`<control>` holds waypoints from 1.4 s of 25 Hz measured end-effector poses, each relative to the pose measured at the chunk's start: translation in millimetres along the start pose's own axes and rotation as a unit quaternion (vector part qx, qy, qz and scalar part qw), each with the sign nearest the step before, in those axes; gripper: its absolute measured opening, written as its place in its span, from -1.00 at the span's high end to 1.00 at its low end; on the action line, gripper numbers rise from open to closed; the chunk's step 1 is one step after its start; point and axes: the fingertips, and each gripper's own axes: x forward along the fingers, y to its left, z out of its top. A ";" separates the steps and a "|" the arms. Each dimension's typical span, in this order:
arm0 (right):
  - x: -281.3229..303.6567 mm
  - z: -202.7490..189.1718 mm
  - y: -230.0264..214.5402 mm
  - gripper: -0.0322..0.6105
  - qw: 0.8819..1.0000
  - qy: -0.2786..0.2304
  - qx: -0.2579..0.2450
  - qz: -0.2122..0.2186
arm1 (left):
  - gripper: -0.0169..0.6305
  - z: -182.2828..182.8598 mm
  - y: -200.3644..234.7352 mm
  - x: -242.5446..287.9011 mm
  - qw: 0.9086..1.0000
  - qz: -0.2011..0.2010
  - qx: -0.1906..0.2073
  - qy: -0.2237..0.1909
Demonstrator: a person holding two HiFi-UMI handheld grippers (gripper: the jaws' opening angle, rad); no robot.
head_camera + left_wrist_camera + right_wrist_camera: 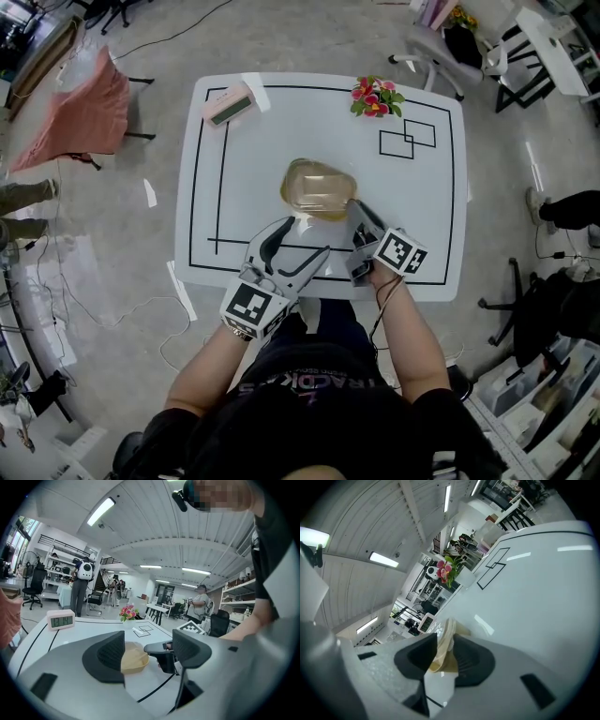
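Note:
A translucent tan plastic container [319,187] sits at the middle of the white table [427,244]. My right gripper [355,214] reaches to its near right edge. In the right gripper view the container's rim [448,634] stands between the narrow jaws of the right gripper [444,656], which is shut on it. My left gripper [302,240] hovers just short of the container's near side, open. In the left gripper view the container [133,660] lies beyond the spread jaws of the left gripper [149,652], with nothing held between them. The right gripper's finger [161,648] shows beside it.
A pink digital clock [230,103] stands at the table's far left, and a small pot of flowers [377,97] at the far right beside two black outlined rectangles [408,139]. A chair draped in salmon cloth [80,103] stands left of the table, an office chair [450,47] beyond it.

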 end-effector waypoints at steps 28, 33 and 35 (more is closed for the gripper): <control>-38.3 14.9 126.0 0.79 0.977 -0.052 -0.191 0.075 | 0.19 22.0 -6.8 -61.7 0.999 0.005 0.012 -0.040; -52.0 8.2 162.9 0.79 0.958 -0.070 -0.268 0.077 | 0.45 26.5 -7.5 -82.7 0.998 0.005 0.020 -0.053; -58.6 6.3 179.2 0.79 0.950 -0.079 -0.290 0.081 | 0.60 30.1 -8.1 -91.8 0.998 0.004 0.023 -0.059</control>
